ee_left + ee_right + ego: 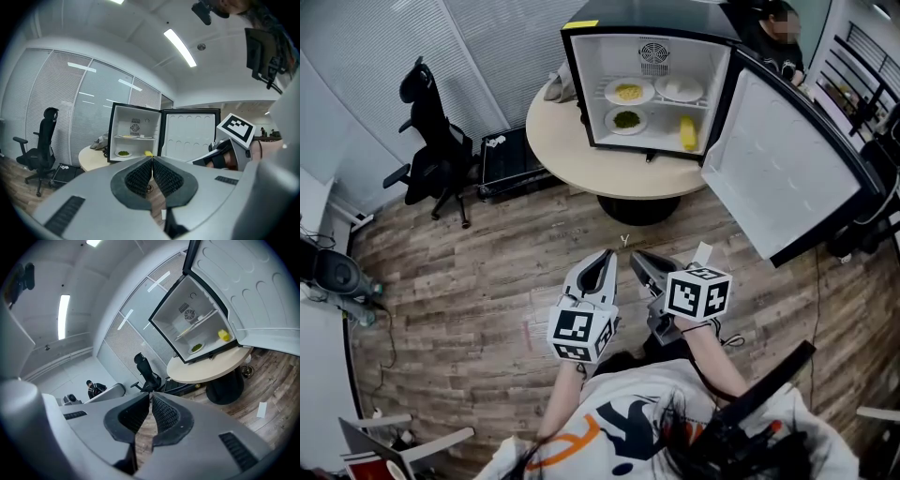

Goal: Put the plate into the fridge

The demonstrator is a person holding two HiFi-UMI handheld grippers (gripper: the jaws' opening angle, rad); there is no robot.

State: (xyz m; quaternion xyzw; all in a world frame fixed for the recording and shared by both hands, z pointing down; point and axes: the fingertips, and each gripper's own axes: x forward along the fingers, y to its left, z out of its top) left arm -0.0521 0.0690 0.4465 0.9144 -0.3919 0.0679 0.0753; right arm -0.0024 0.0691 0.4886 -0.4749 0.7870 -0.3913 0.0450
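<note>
My left gripper (152, 158) has its ribbed pads pressed flat together with nothing between them, and my right gripper (150, 394) is closed and empty in the same way. From the head view, both grippers sit side by side low over the wood floor (469, 272), the left gripper (607, 253) just beside the right gripper (635, 256), and their marker cubes (579, 333) hide most of my hands. Far ahead a small fridge (609, 52) stands on a round table (581, 155), its door (778, 169) swung wide to the right. On the upper shelf a plate with yellow food (629, 91) lies to the left, with a white plate (680, 89) to its right; what that one carries is too pale for me to make out. On the fridge's bottom there is a plate with green food (626, 120) to the left and a yellow item (688, 133) at the right that I cannot identify. Which of these plates is the task's own I cannot tell. The fridge hides the far side of the table and cuts off a grey bundle (561, 86) behind its left edge. A black office chair (431, 141) stands far left, and a person (773, 42) is partly hidden behind the fridge's top right corner.
</note>
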